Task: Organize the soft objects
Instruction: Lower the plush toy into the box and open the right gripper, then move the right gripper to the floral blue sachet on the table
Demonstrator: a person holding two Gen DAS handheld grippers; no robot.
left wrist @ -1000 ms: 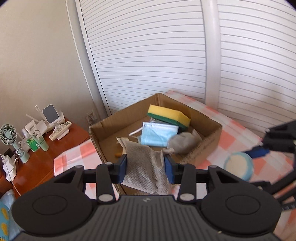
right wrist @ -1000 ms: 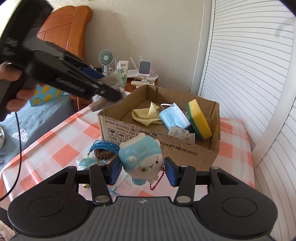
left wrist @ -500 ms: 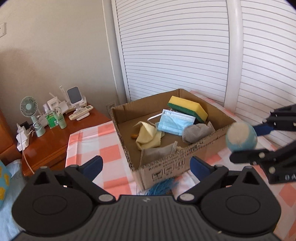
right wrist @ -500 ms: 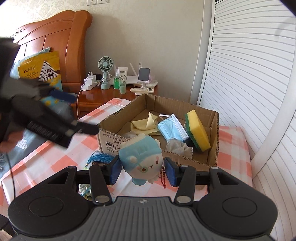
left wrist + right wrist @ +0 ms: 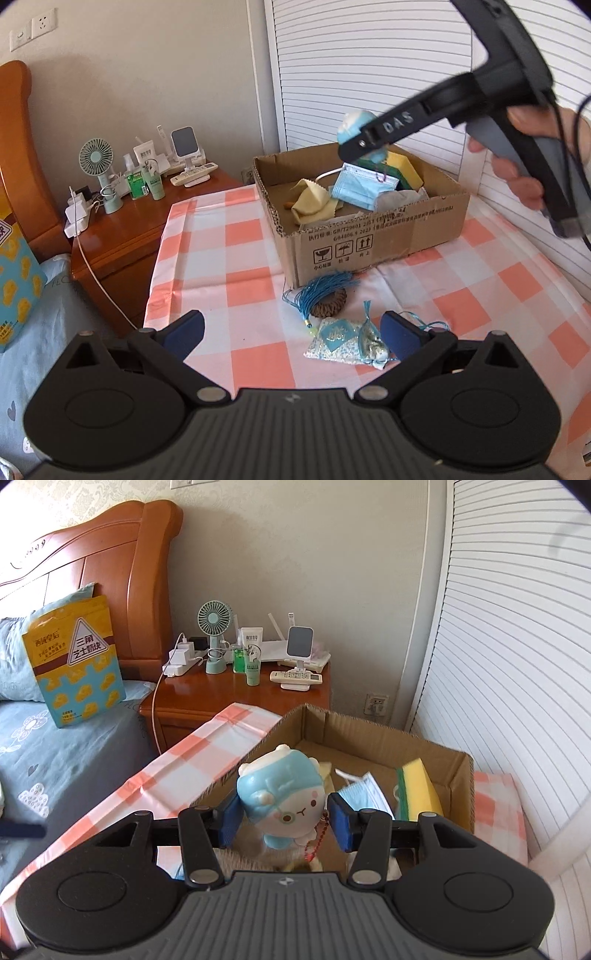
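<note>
- Blue-and-white soft toy (image 5: pixel 286 797): clamped between the pads of the right gripper (image 5: pixel 283 821), above the cardboard box (image 5: pixel 454 771).
- Box contents beyond the fingers: face mask (image 5: pixel 369 794), yellow sponge (image 5: pixel 421 786).
- Left gripper (image 5: pixel 291 332): jaws wide, empty; sachets (image 5: pixel 347 341) lie between its fingers on the checked cloth (image 5: pixel 240 273).

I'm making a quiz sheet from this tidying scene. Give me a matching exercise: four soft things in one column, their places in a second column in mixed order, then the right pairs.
Things:
1. plush toy
2. face mask
3. yellow cloth
4. blue sachets

Places:
A. on the checked tablecloth, near the open left gripper
B. inside the cardboard box, leaning on the sponge
C. clamped in the right gripper, over the box
D. on the box floor, left of the mask

Pairs: 1-C, 2-B, 3-D, 4-A
</note>
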